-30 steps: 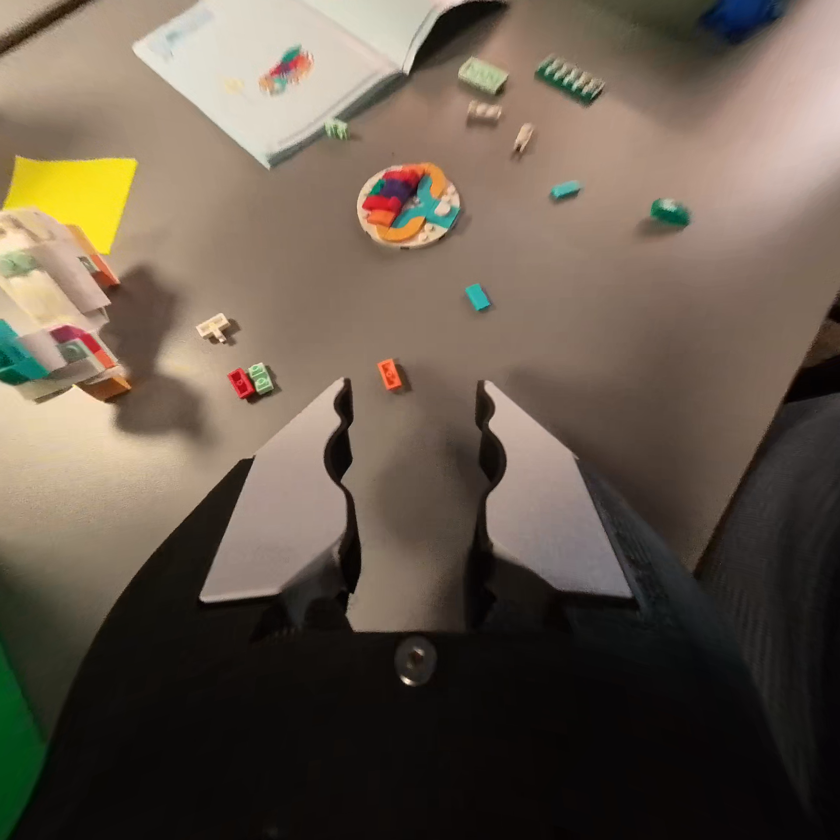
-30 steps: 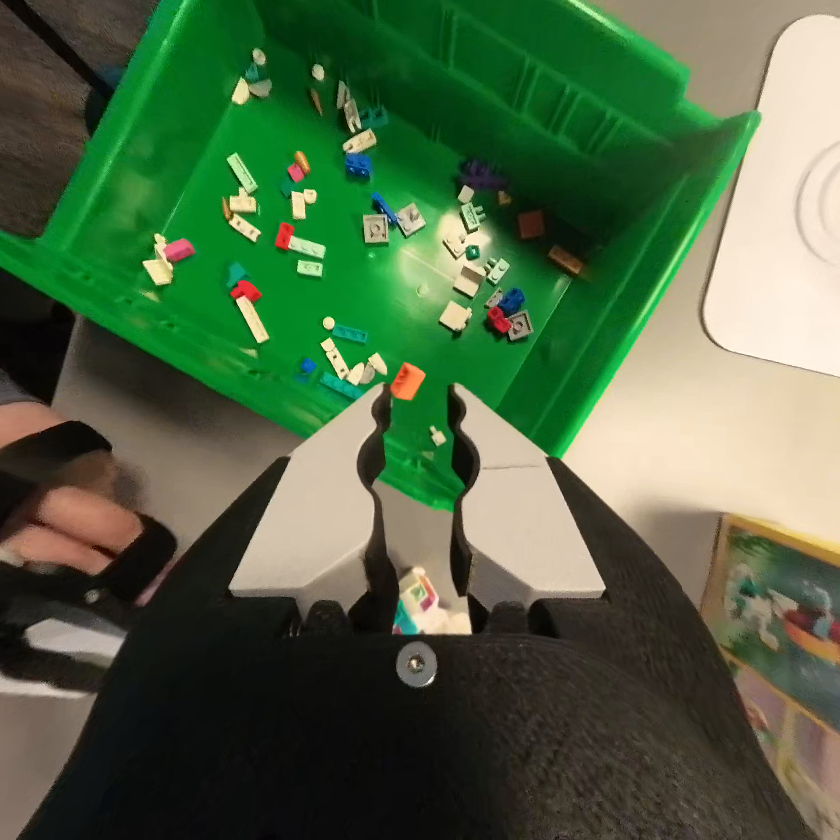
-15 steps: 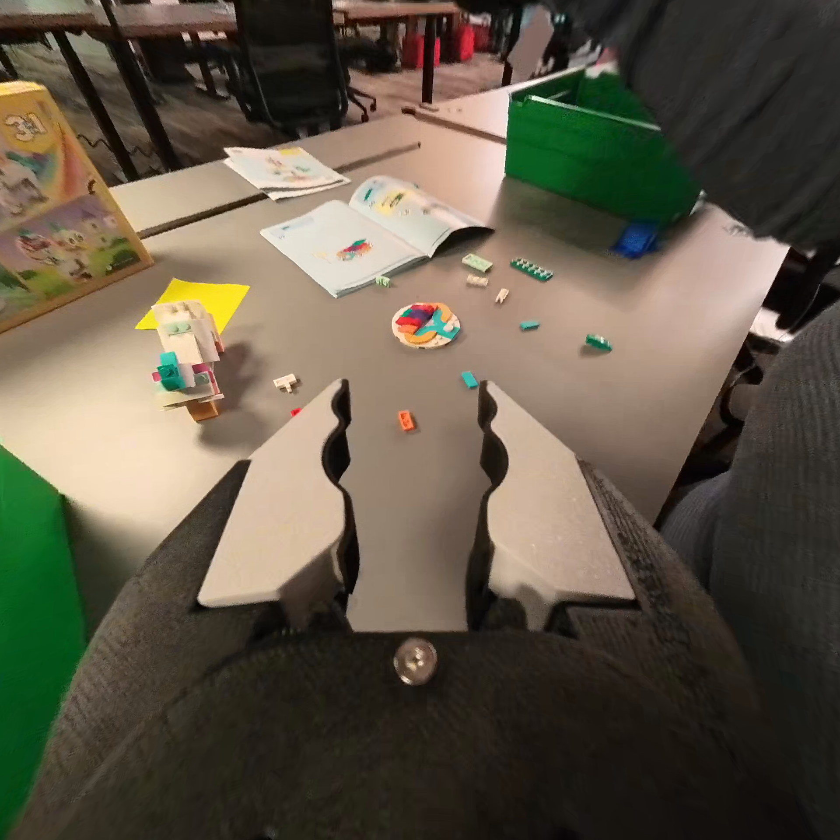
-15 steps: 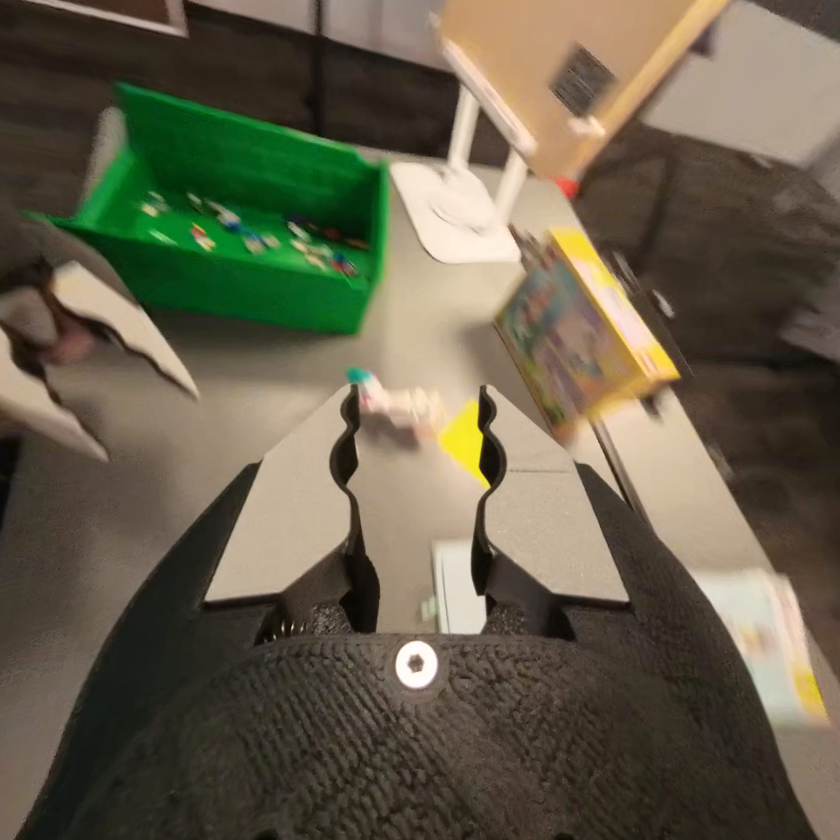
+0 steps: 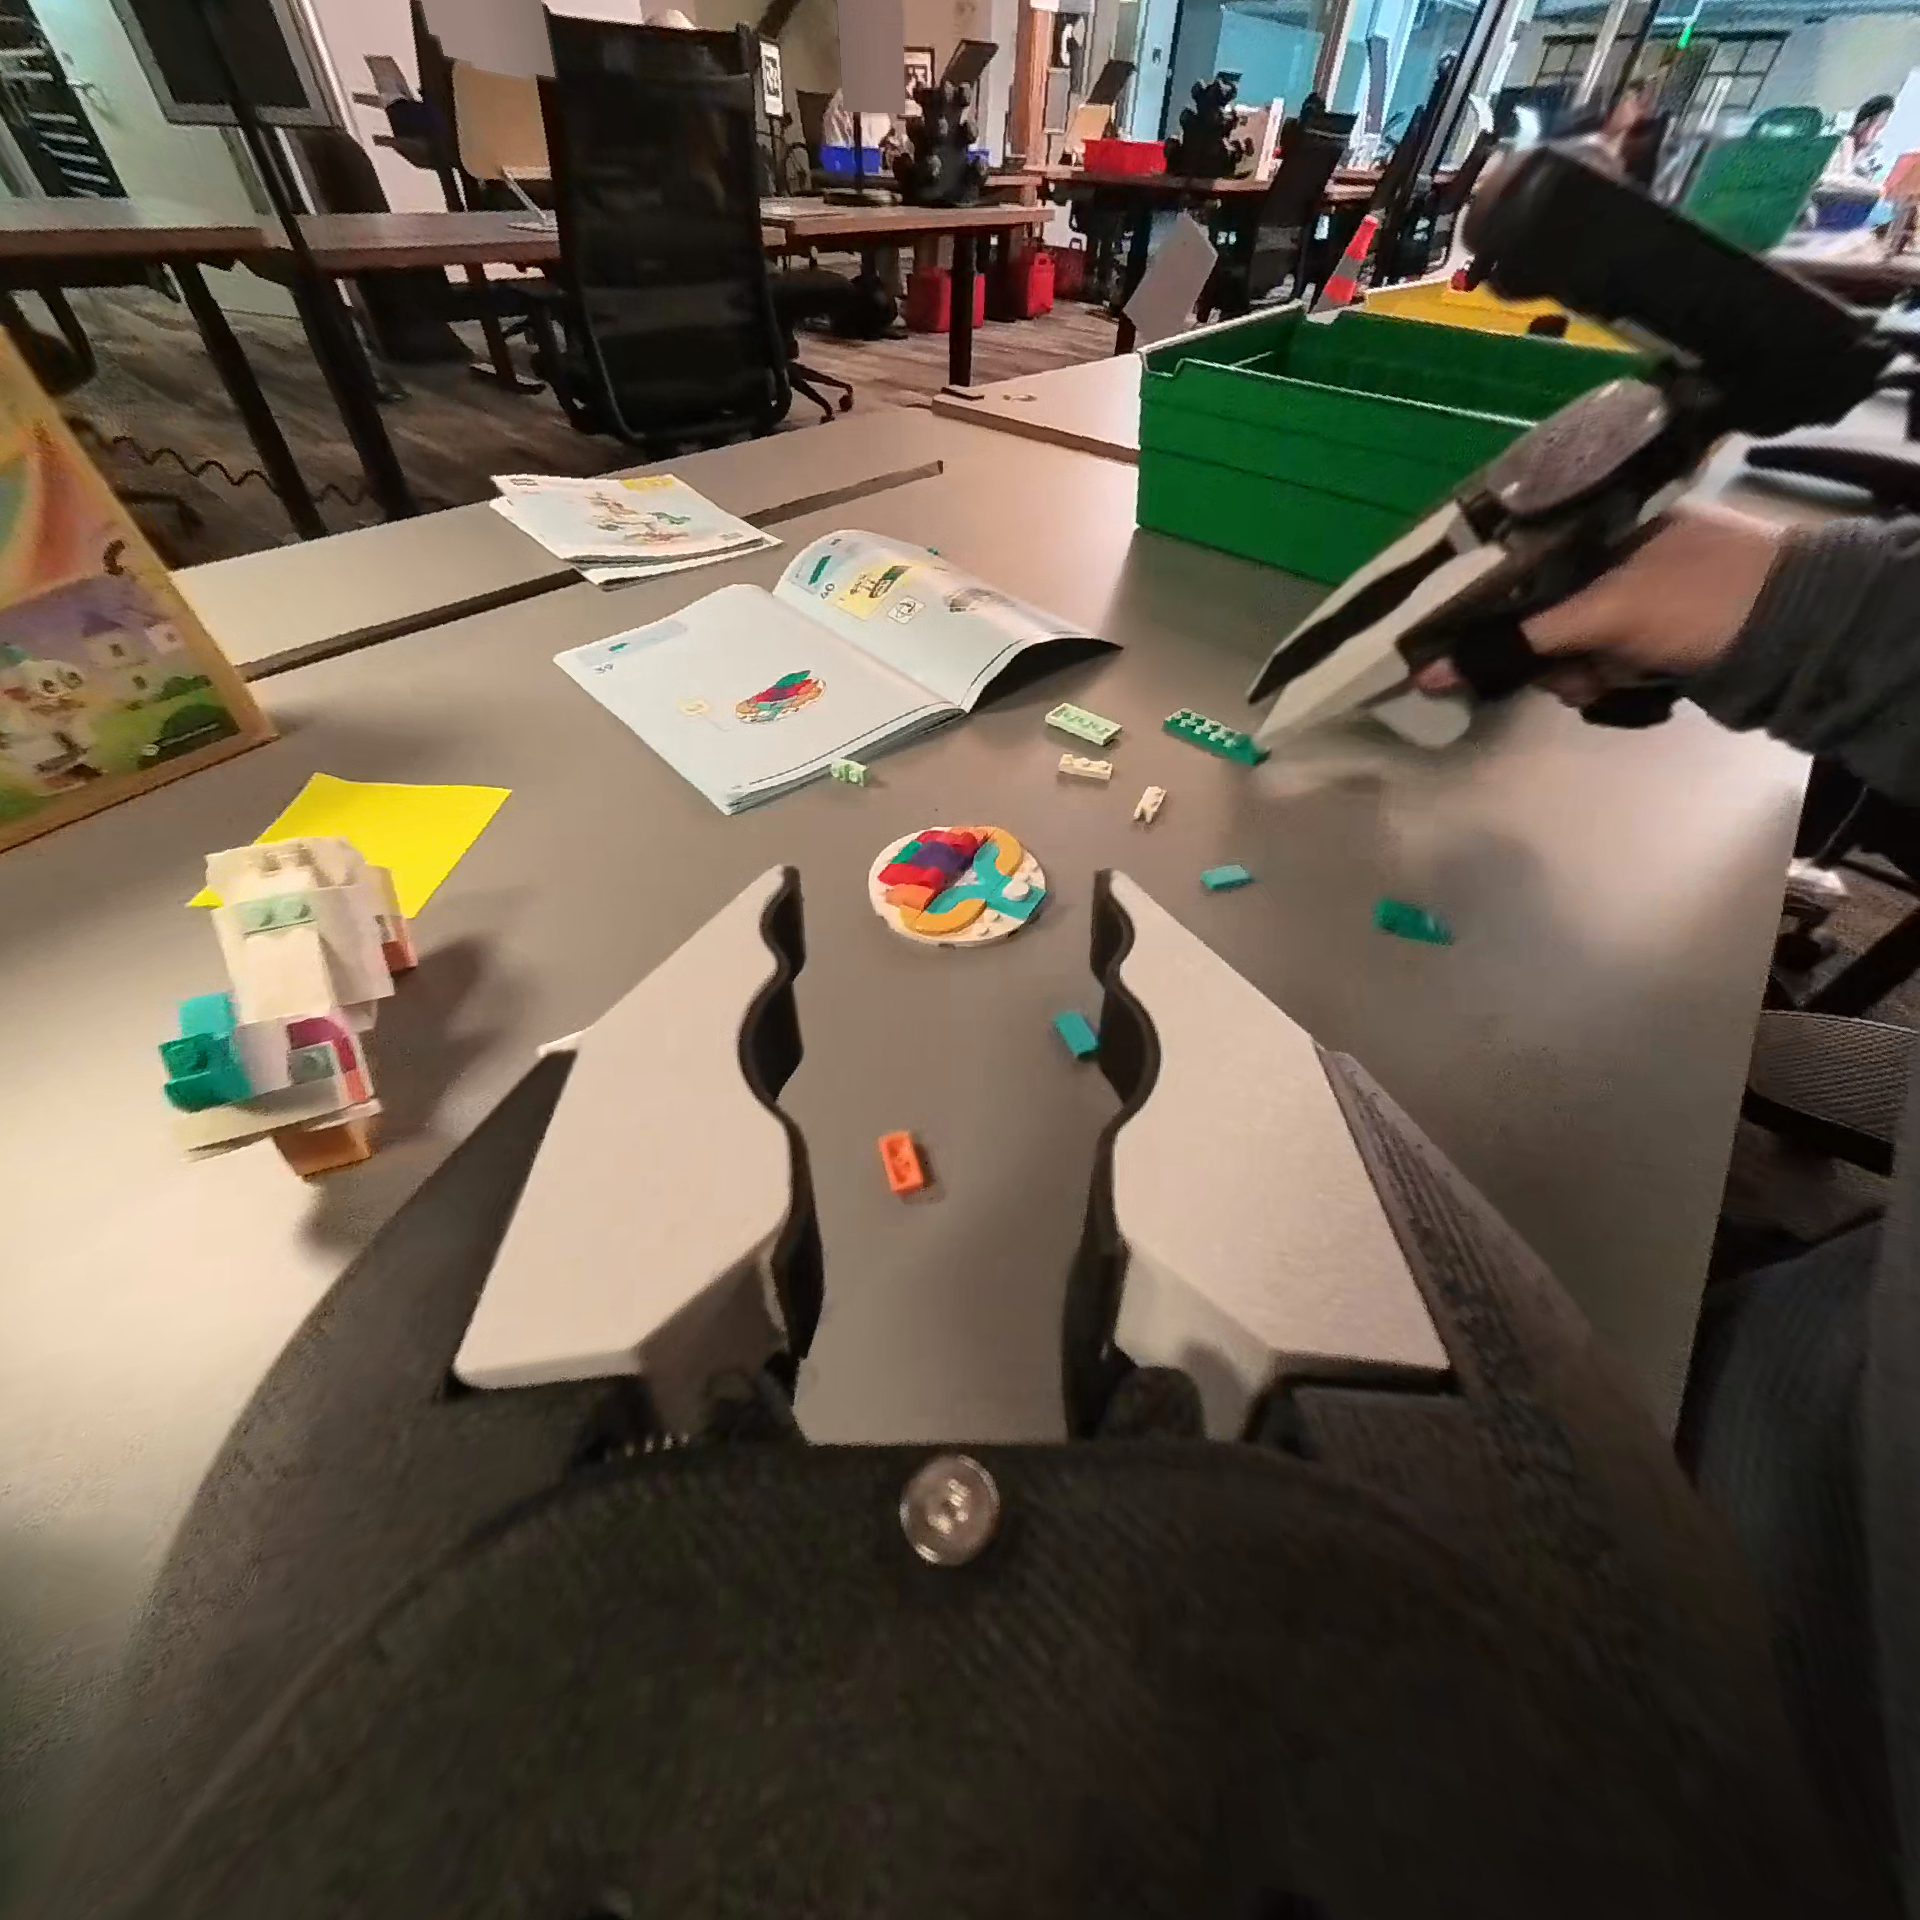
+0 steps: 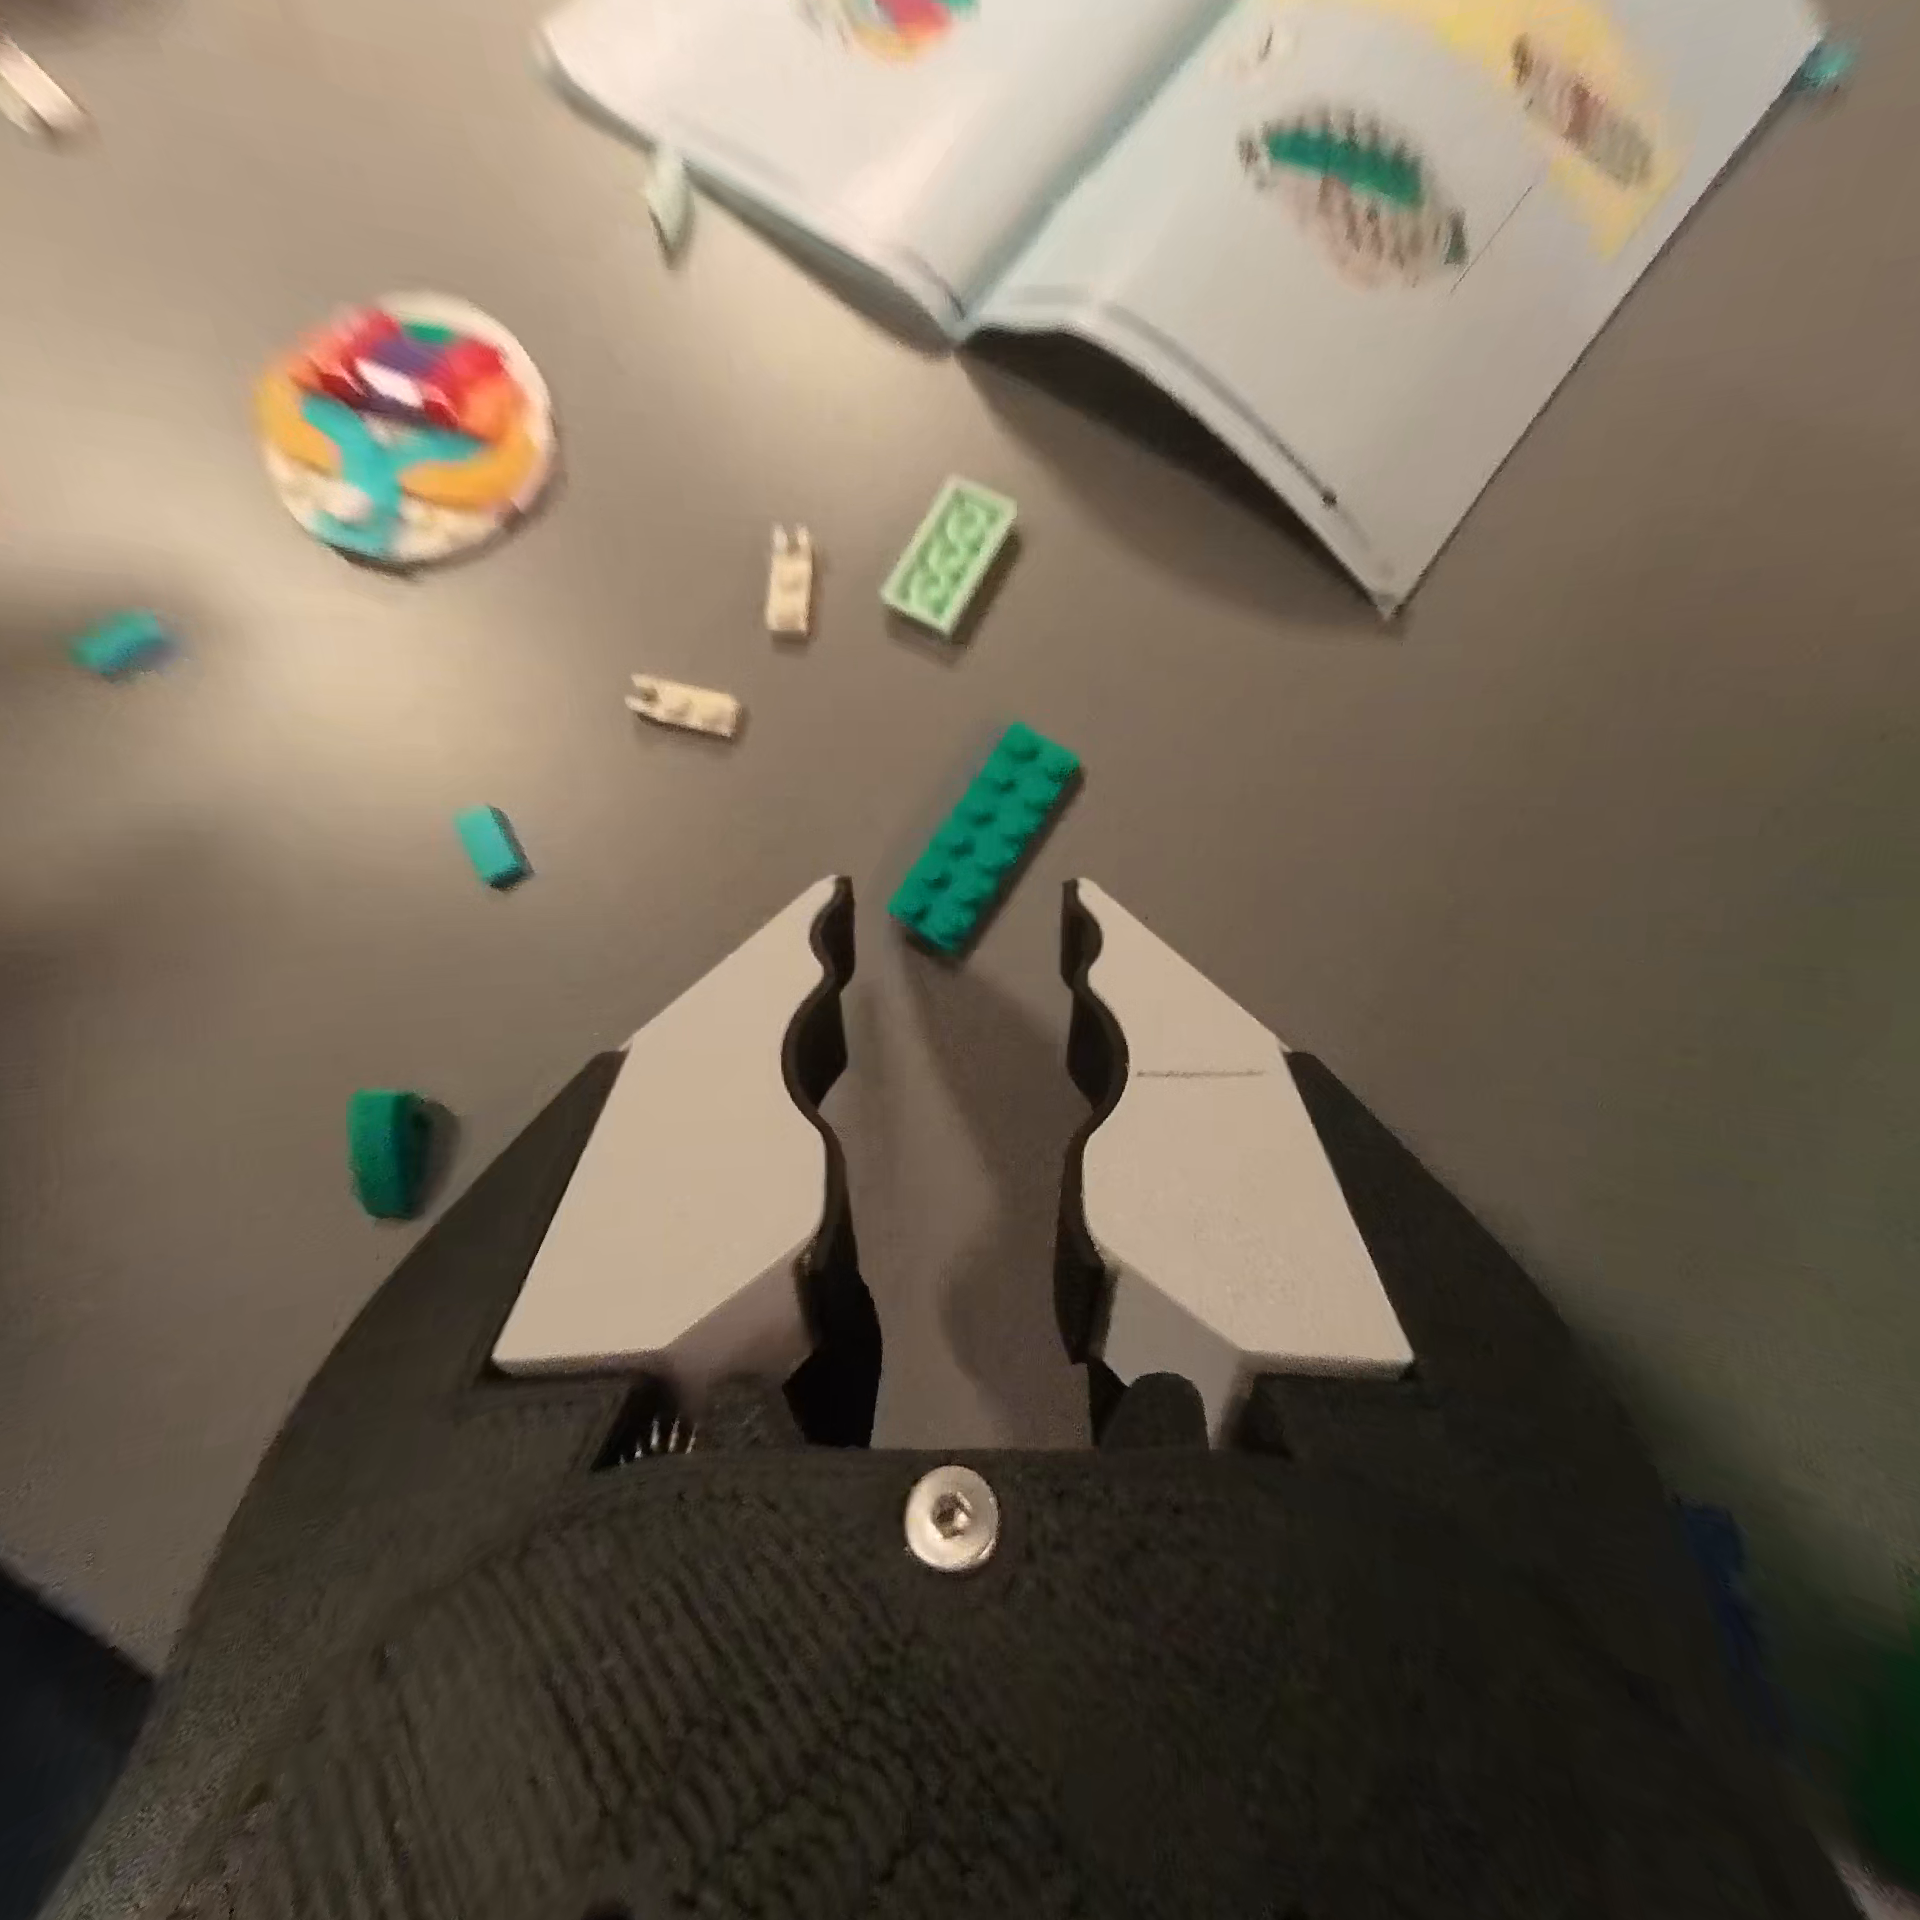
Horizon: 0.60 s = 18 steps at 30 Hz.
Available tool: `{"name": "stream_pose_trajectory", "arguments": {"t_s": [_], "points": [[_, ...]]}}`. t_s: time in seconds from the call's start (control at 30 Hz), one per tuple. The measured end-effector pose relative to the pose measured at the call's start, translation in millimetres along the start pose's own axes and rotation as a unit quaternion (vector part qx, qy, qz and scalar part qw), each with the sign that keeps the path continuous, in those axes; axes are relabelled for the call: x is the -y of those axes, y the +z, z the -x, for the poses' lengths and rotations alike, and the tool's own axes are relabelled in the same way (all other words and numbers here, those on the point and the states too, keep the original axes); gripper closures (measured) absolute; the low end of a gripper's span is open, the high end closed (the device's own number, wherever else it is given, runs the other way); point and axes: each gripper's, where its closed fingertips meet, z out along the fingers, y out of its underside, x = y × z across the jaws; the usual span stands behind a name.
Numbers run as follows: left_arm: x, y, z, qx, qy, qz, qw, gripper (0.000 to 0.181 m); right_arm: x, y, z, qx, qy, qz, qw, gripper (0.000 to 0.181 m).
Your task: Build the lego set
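Bare grey table (image 5: 1039,1278) is seen between the spread jaws of the left gripper (image 5: 945,904), broken only by a small orange brick (image 5: 902,1158). Ahead, the way is crowded by a round colourful plate (image 5: 957,885) and scattered bricks. The left side is blocked by a white brick model (image 5: 281,977), the far right by a green bin (image 5: 1340,447).

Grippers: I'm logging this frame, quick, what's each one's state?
Left gripper: open, holding nothing, above the grey table.
Right gripper: open, empty, tips just short of the dark green plate.
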Motion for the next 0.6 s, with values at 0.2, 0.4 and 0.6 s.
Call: {"name": "stream_pose_trajectory", "arguments": {"t_s": [0.2, 0.4, 0.6], "points": [[2.2, 15.8, -9.0, 0.005, 0.017, 0.003, 1.0, 0.129, -1.7, 10.4, 6.3, 0.015, 0.014, 0.01, 1.0, 0.151], [7.4, 35.9, -18.3, -0.004, 0.015, 0.006, 1.0, 0.129, -1.2, 12.6, 1.2, 0.015, -0.046, 0.023, 0.999, 0.168], [11.2, 52.4, -38.6, -0.036, 0.119, -0.015, 0.992, 0.141, 27.4, 6.4, 31.4, 0.114, -0.185, -0.035, 0.976, 0.168]]}}
